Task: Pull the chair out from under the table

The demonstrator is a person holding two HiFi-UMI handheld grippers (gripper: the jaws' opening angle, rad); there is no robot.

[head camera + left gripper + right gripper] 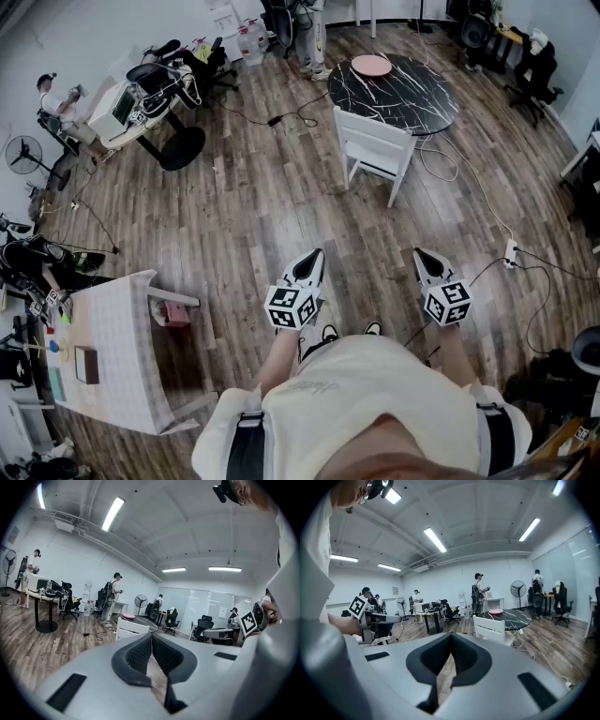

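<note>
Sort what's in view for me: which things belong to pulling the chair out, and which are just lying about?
Belongs to the job: white chair, at the near edge of the black round table; left gripper and right gripper, both shut and empty.
Just lying about: pink plate on the table; power strip on the floor; white desk; floor fan.

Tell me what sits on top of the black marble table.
Only a pink round dish shows on the black table, near its far edge. The white chair covers a bit of the near rim.
</note>
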